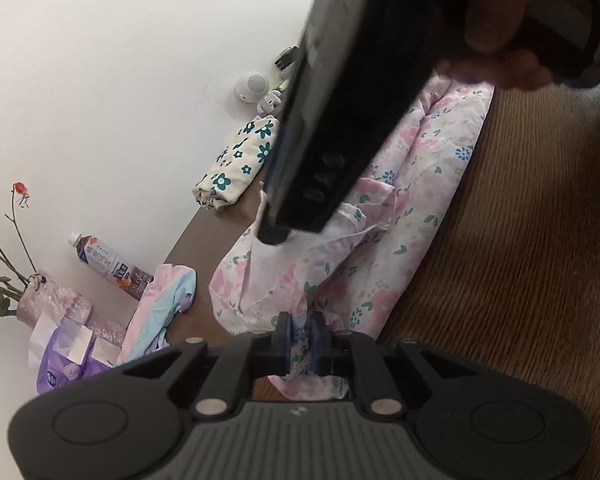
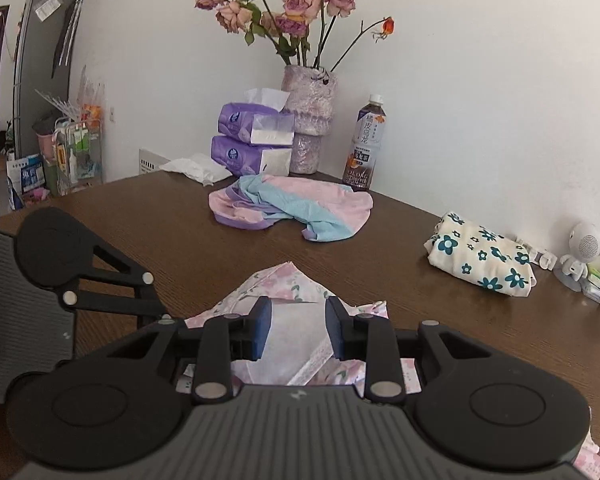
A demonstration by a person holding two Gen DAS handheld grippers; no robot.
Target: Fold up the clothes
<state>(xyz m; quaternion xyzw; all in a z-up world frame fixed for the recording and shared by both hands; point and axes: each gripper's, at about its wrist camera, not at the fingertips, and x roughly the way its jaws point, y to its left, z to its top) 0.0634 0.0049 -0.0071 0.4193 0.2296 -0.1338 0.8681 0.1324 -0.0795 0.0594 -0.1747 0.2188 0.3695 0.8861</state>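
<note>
Left tongs (image 1: 301,338) pinch thin floral garment (image 1: 384,216) (crumpled)

Ahead of the right gripper (image 2: 296,330), beyond the pale floral garment (image 2: 284,280) under its jaws, the brown table (image 2: 148,232) lies bare up to the pink-and-blue garment (image 2: 296,206). Behind that, tissue packs (image 2: 252,140), a vase (image 2: 310,120) and a bottle (image 2: 364,148) line the wall. To the jaws' right, bare wood reaches the folded cream cloth (image 2: 480,262). In the left wrist view the right gripper's black body (image 1: 332,120) crosses just ahead of the left gripper (image 1: 301,334), blocking the way forward; bare table (image 1: 520,240) lies to the right.
</note>
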